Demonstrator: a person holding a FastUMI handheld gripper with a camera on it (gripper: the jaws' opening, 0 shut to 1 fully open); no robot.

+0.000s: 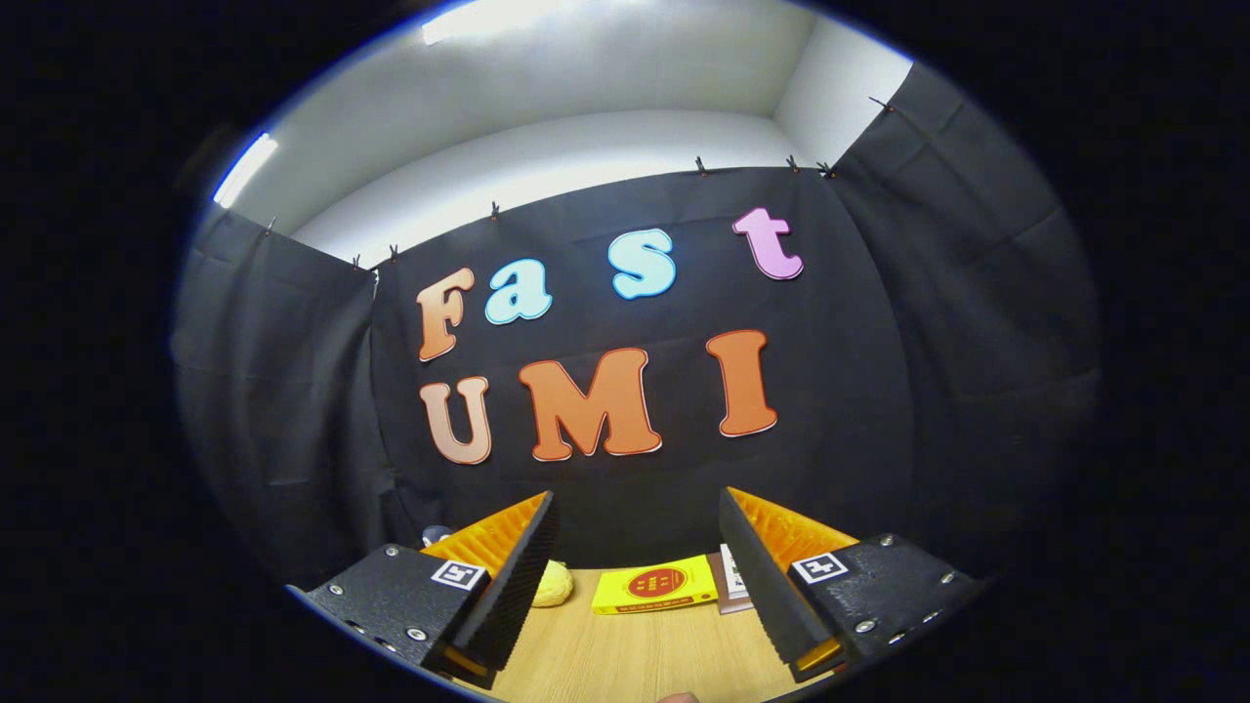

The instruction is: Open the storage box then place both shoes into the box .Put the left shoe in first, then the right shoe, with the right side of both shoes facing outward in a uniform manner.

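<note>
Tool (640,576) raised over desk (635,654), fingers spread, gripping nothing.
Beyond fingers: yellow box (656,584), pale yellow lump (552,584) far left; tool faces wall, seemingly why storage box and shoes stay unseen.

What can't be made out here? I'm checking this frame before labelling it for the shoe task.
- Pale yellow lump on the wooden table: partly behind a finger of the open gripper; its kind is unclear.
- Book-like item beside the yellow box: mostly covered by the other finger.
- Small dark object: too small to identify.
</note>
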